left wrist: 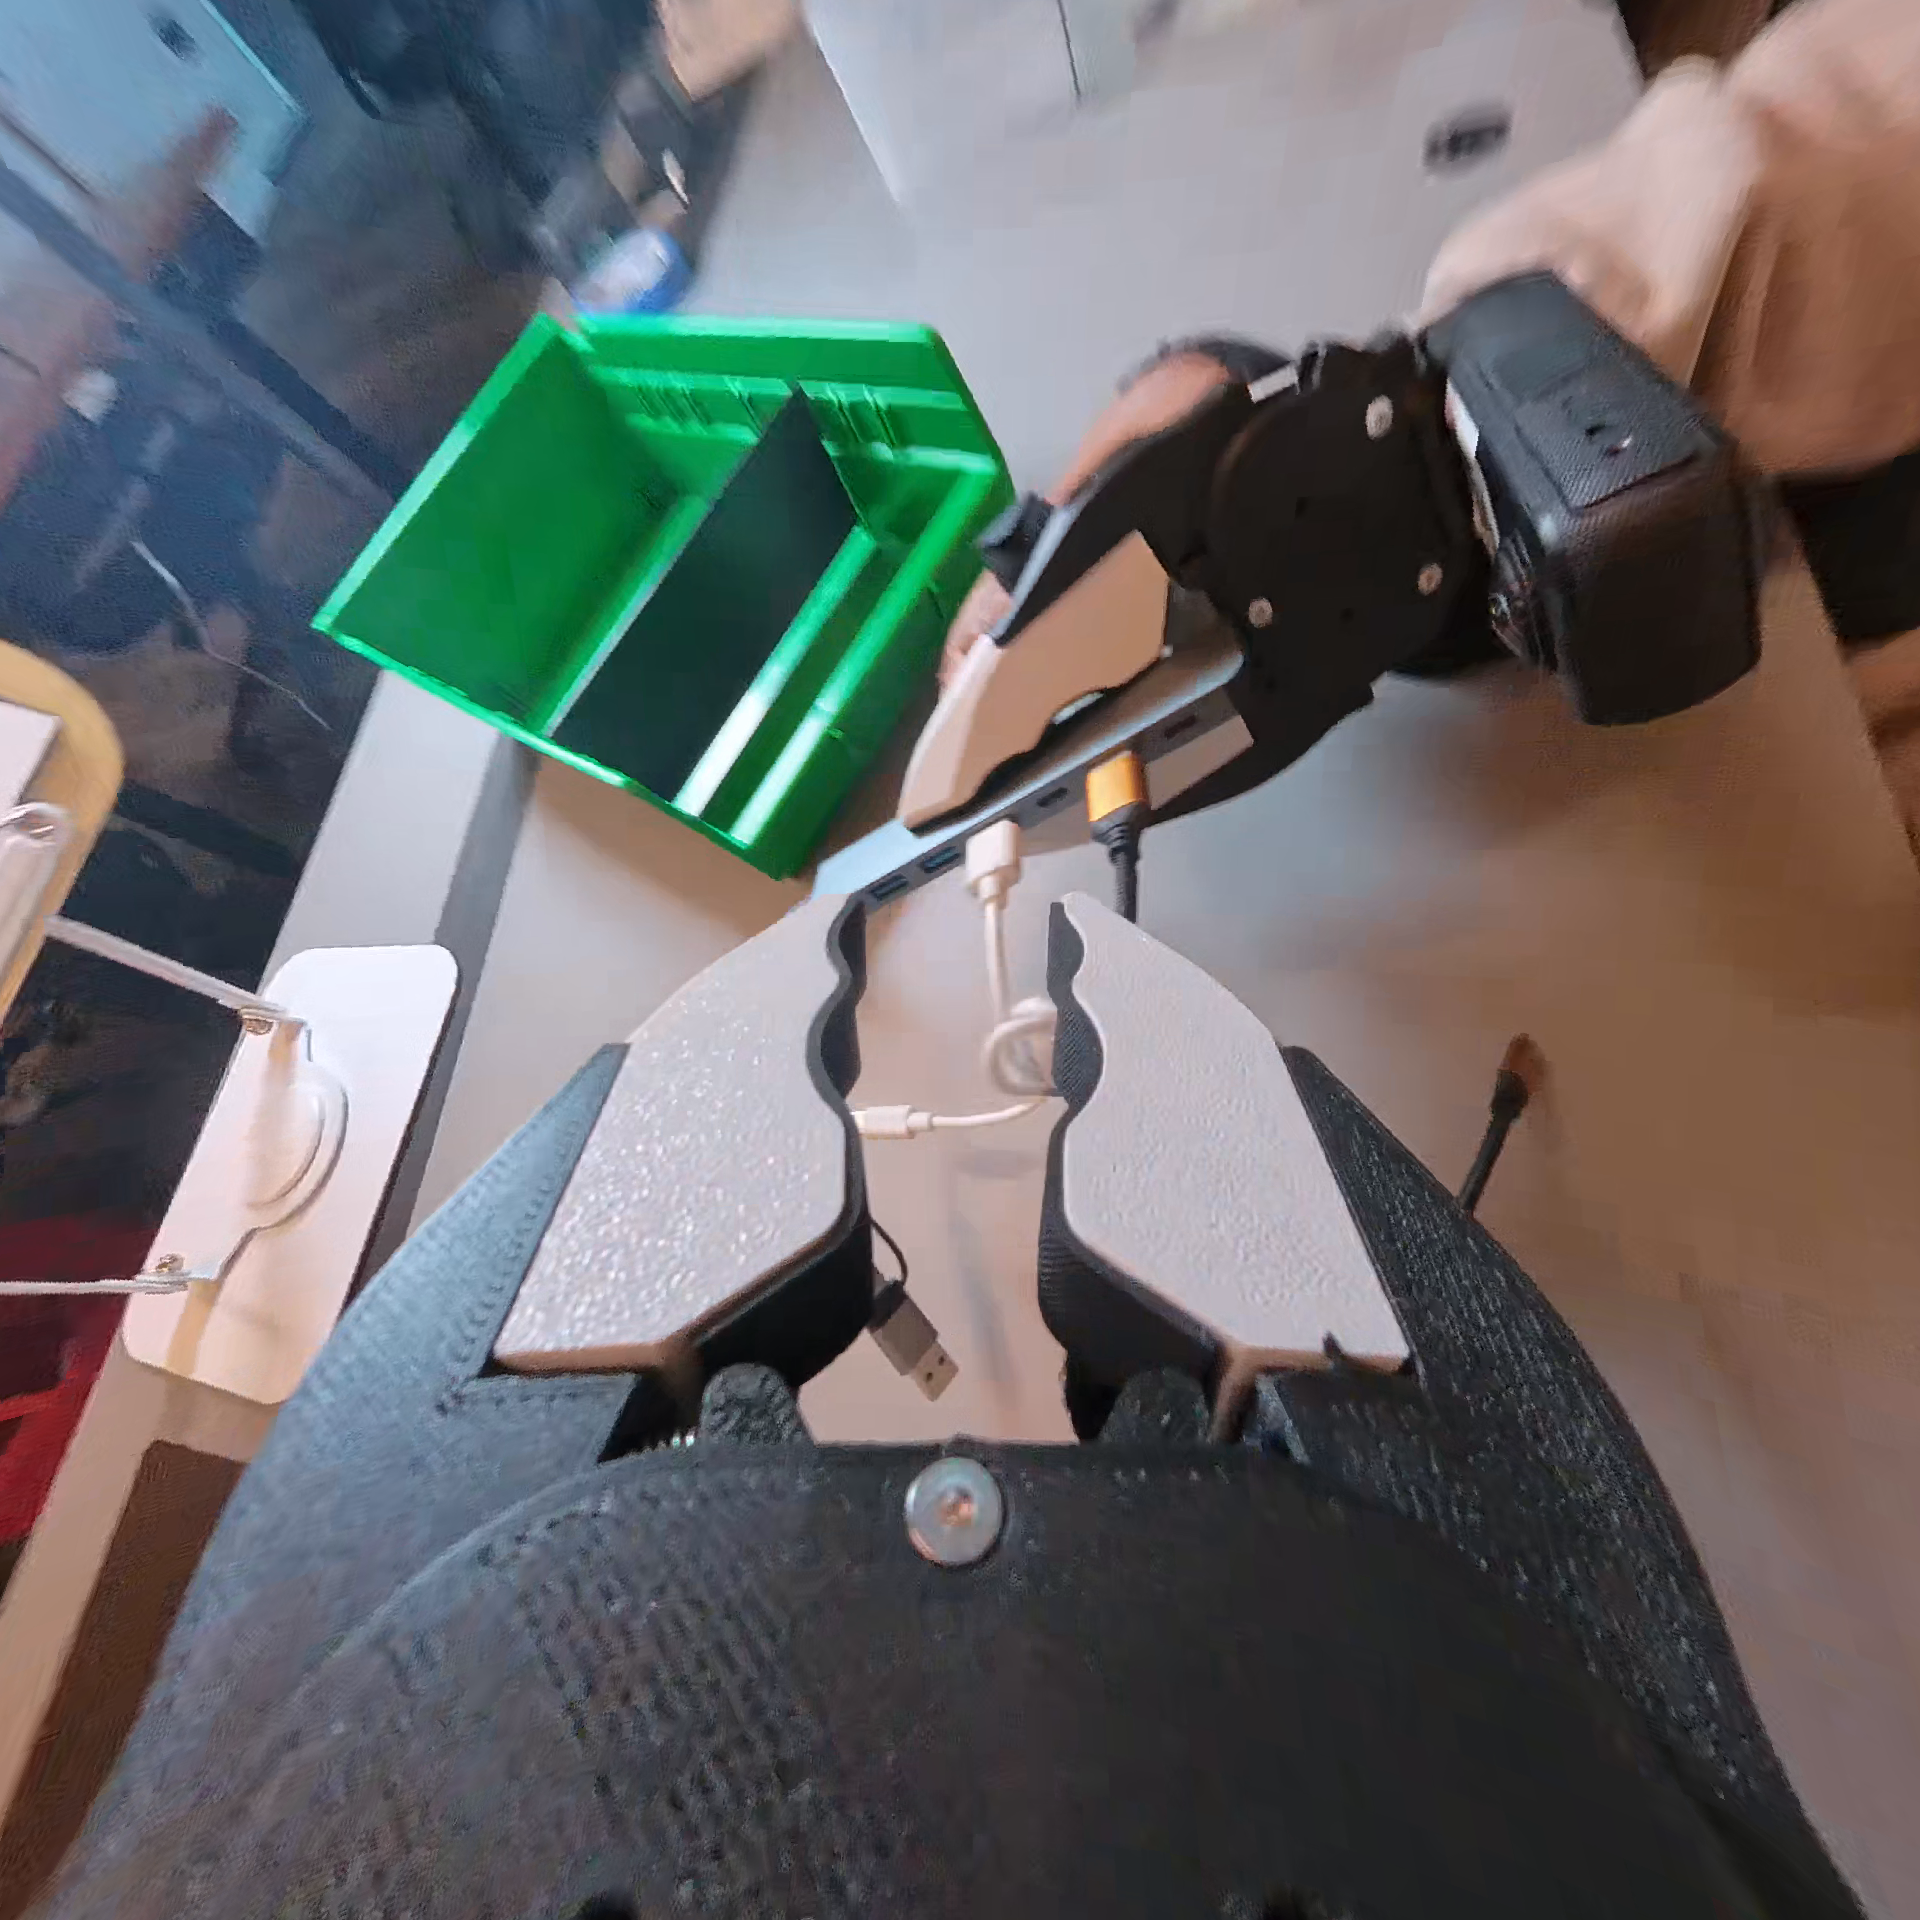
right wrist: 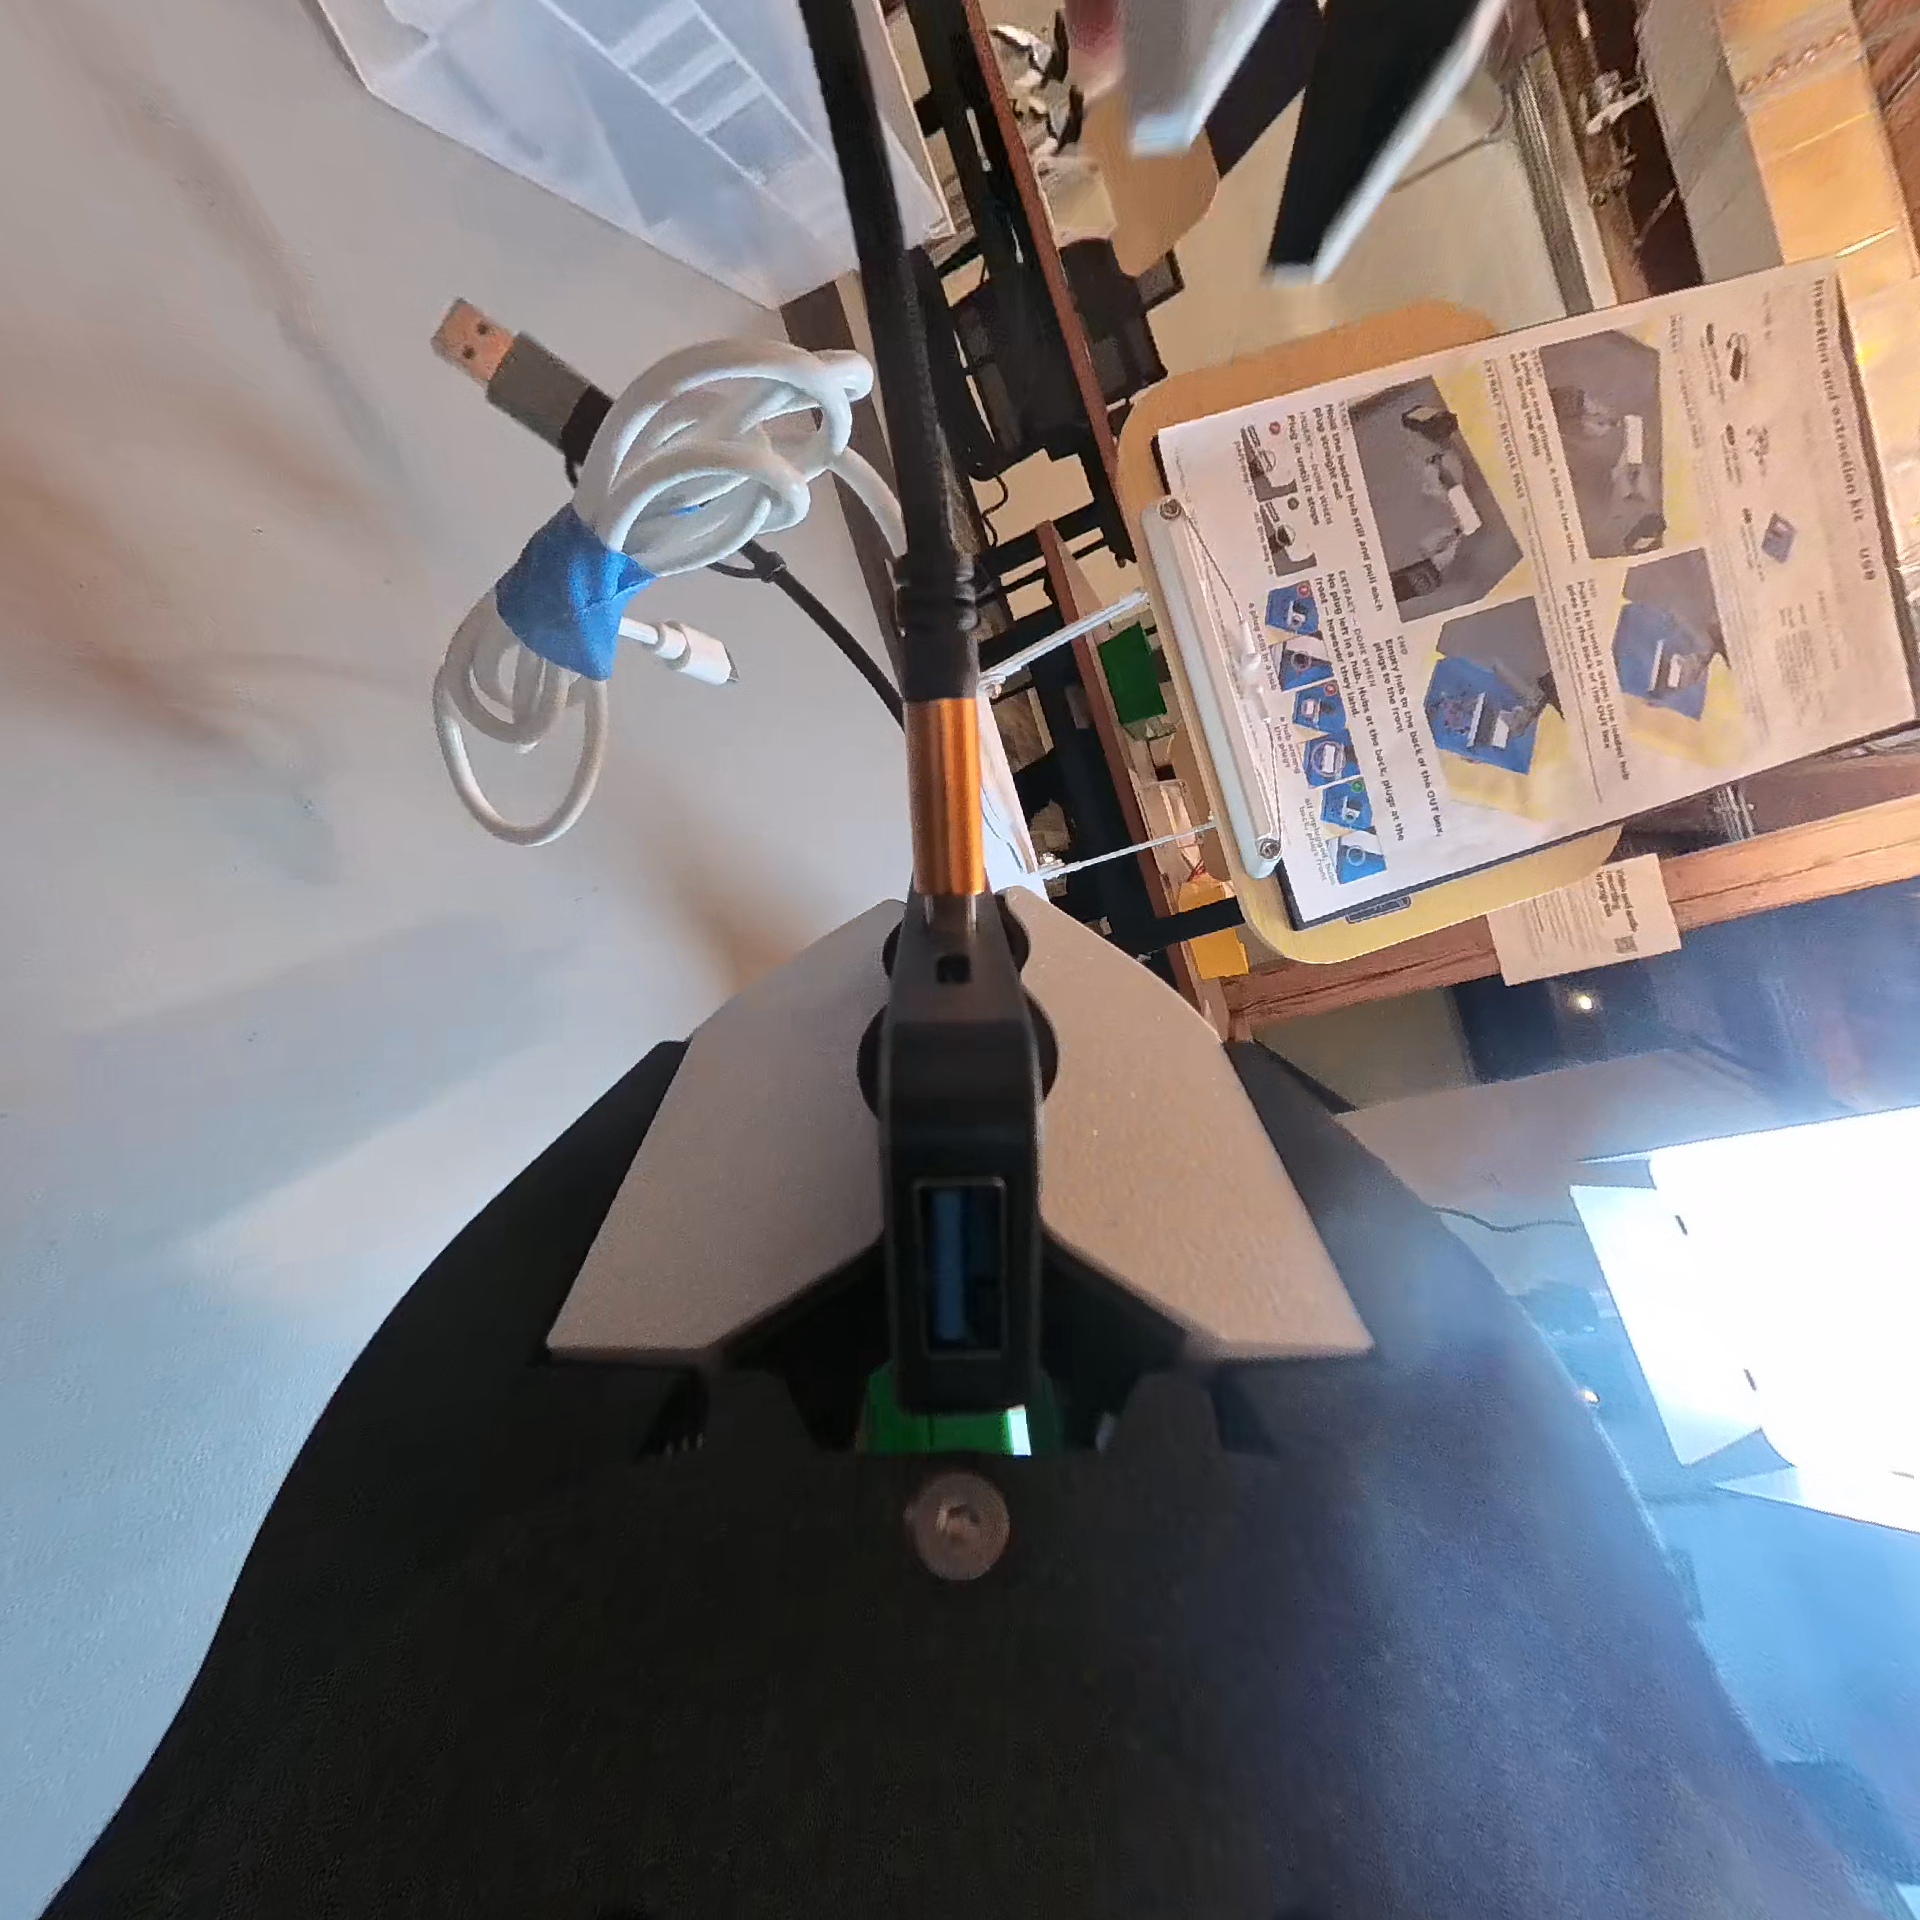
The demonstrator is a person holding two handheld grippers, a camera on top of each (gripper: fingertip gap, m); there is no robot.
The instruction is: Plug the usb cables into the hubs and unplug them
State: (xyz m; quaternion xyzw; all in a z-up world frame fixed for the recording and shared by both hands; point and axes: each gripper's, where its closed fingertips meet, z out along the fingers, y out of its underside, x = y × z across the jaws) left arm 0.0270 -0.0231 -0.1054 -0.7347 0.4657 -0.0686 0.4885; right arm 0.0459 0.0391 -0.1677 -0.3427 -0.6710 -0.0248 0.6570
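Pale worktop (left wrist: 1455, 1039) spreads under everything. Green bin (left wrist: 665, 582) sits at far edge, black divider inside. Right claw (left wrist: 1049, 769) pinches grey hub (left wrist: 1049, 805), holding it just above worktop. Left claw (left wrist: 951, 925) spread wide, holding nothing, tips just short of hub. Orange plug (left wrist: 1117, 790) and white plug (left wrist: 992, 857) seated in hub ports. White cable (right wrist: 665, 499) lies coiled, blue tape (right wrist: 566, 608) round it.

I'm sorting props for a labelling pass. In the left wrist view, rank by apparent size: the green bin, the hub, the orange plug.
1. Green bin, largest.
2. Hub, partly hidden by the right claw.
3. Orange plug, smallest.
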